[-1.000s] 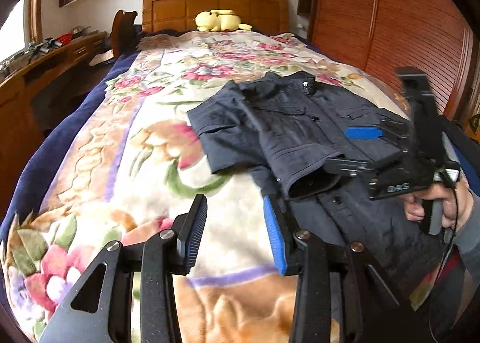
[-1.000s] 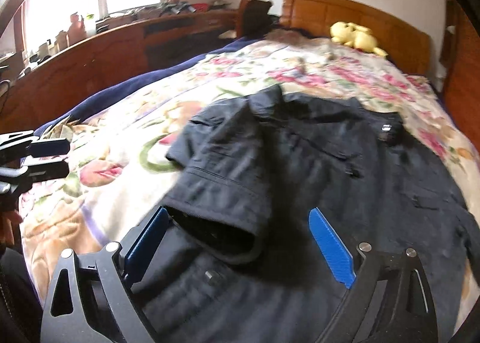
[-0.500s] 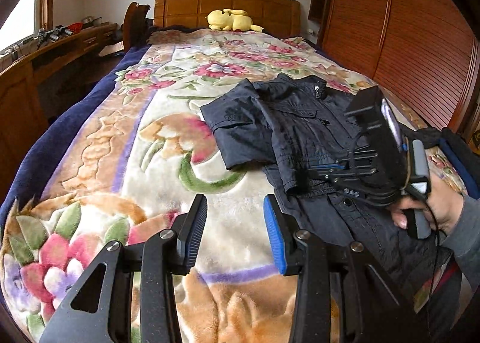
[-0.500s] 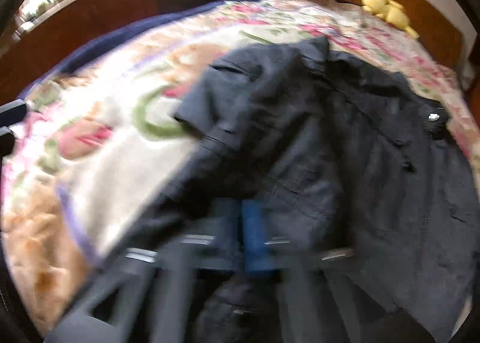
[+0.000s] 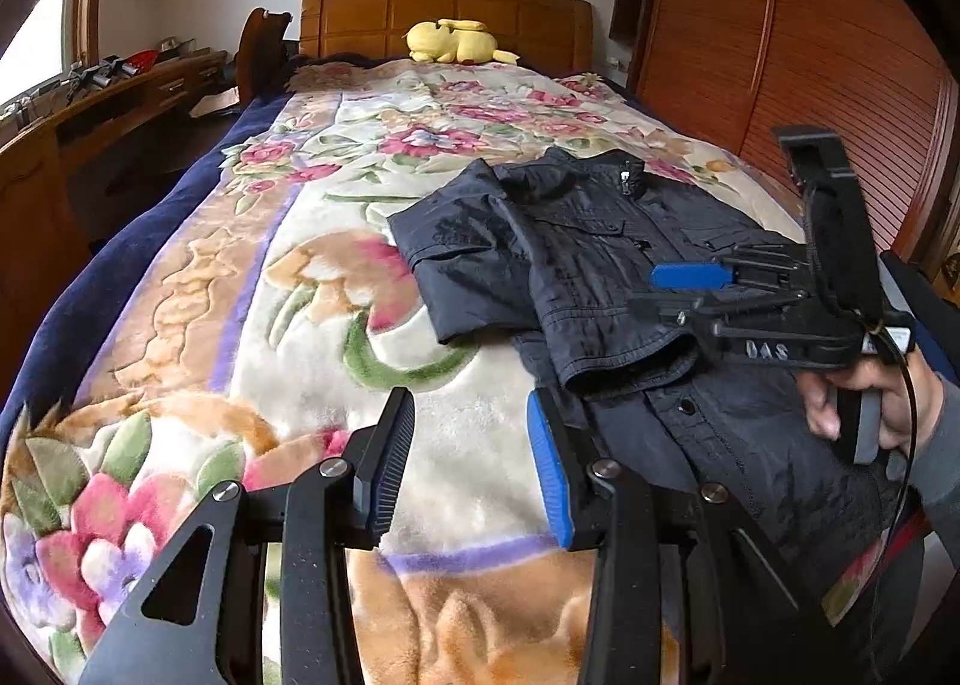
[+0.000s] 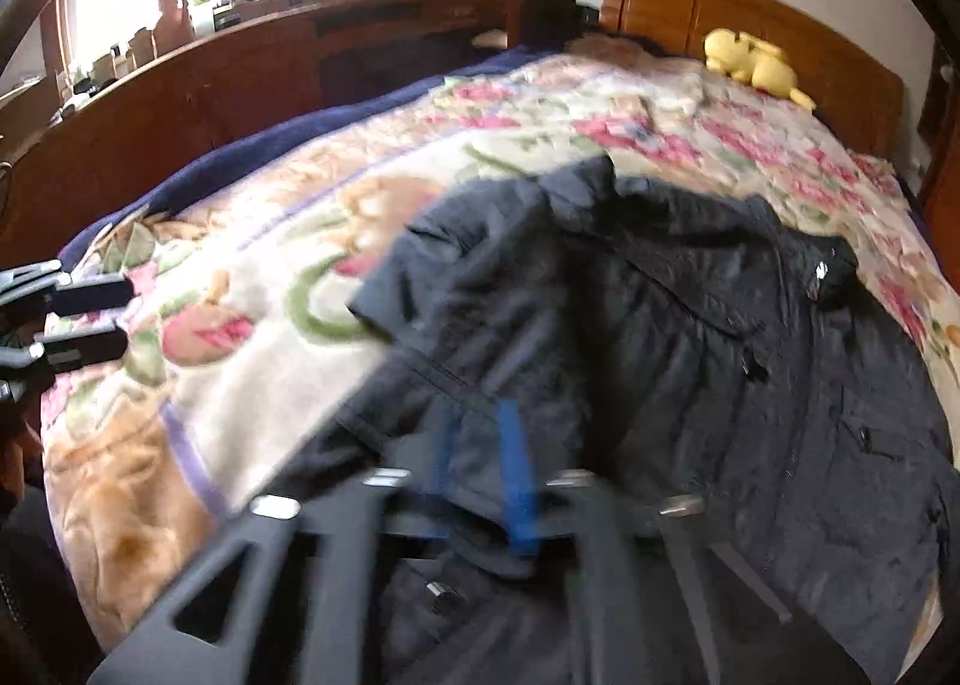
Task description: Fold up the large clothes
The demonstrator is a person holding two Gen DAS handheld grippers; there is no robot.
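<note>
your left gripper (image 5: 471,463) sits nearest, low over the floral blanket (image 5: 288,325), its fingers spread apart with nothing between them; it waits just beside the jacket's hem, probably so it can take that edge once the sleeve is settled. a little further in, your right gripper (image 6: 480,481) is over the cuff of the folded-in sleeve (image 5: 624,349). in its own blurred view the blue pads look nearly together with dark cloth around them, but whether they pinch the cuff you cannot tell; the left view shows one blue finger above the cloth, the other hidden. the dark jacket (image 5: 600,241) lies flat on the bed's right half, collar toward the headboard. only the right view shows the window and desk; both show the yellow plush toy (image 5: 456,40) farthest back.
</note>
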